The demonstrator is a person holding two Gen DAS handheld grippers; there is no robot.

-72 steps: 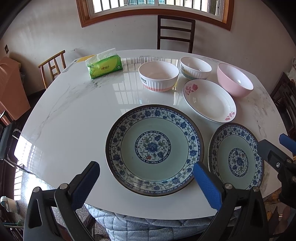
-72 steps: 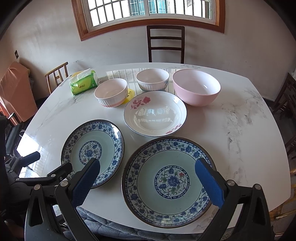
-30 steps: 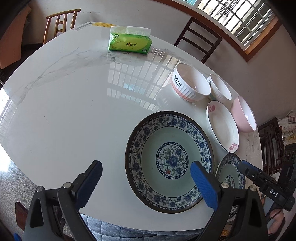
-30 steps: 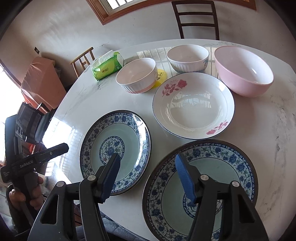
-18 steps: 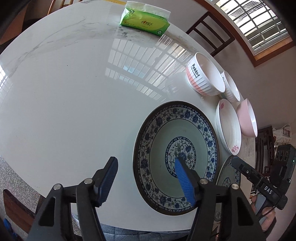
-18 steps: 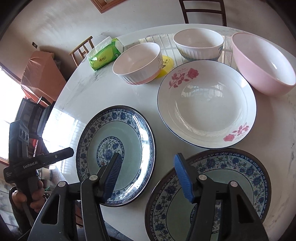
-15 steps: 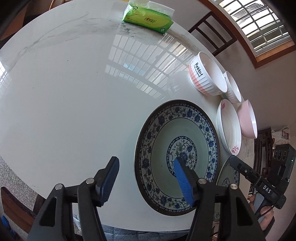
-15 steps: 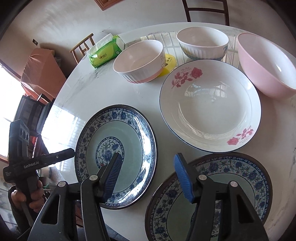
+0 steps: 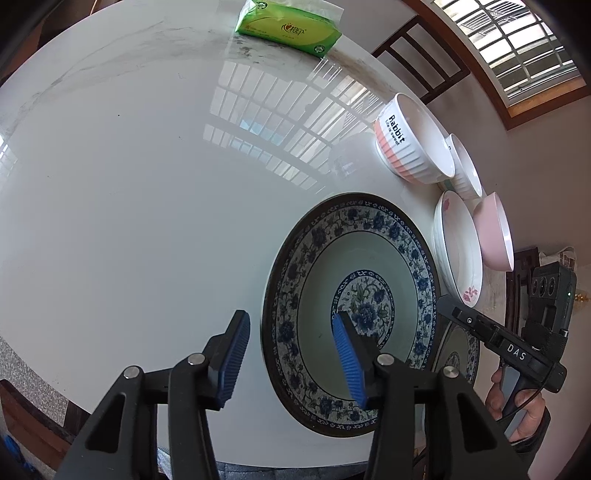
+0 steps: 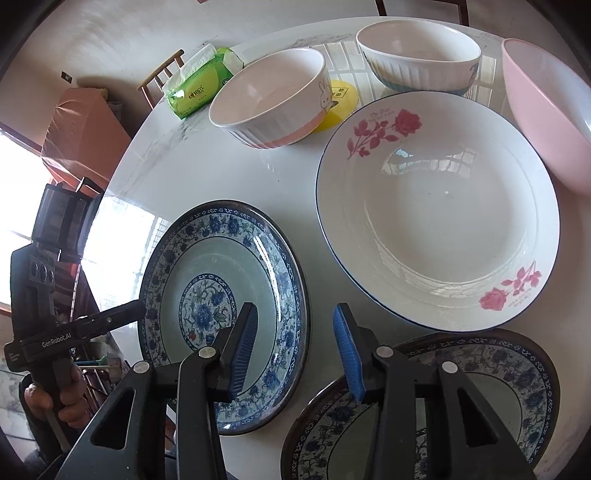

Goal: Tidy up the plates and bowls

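Observation:
Two blue-patterned plates lie side by side at the table's near edge. My left gripper [image 9: 291, 332] straddles the left rim of the left plate [image 9: 351, 258], one pad over its well, the other over bare table. My right gripper [image 10: 293, 314] straddles the right rim of the same plate [image 10: 221, 258], near the right plate [image 10: 498, 398]. Both sets of jaws are closing, with the pads clear of the rim. Behind stand a rose-printed white plate [image 10: 436, 221], a pink-banded rabbit bowl [image 10: 269, 103], a white bowl [image 10: 417, 55] and a pink bowl [image 10: 546, 110].
A green tissue pack [image 9: 288, 29] lies at the far side of the white marble table [image 9: 129, 184]. A yellow disc [image 10: 340, 103] sits behind the rabbit bowl. Wooden chairs [image 9: 421, 51] stand around the table. A hand [image 10: 59, 398] holds the other gripper's handle.
Both grippers have come down closer to the left blue plate and their jaws have narrowed. The right one has slid left onto the plate's right rim.

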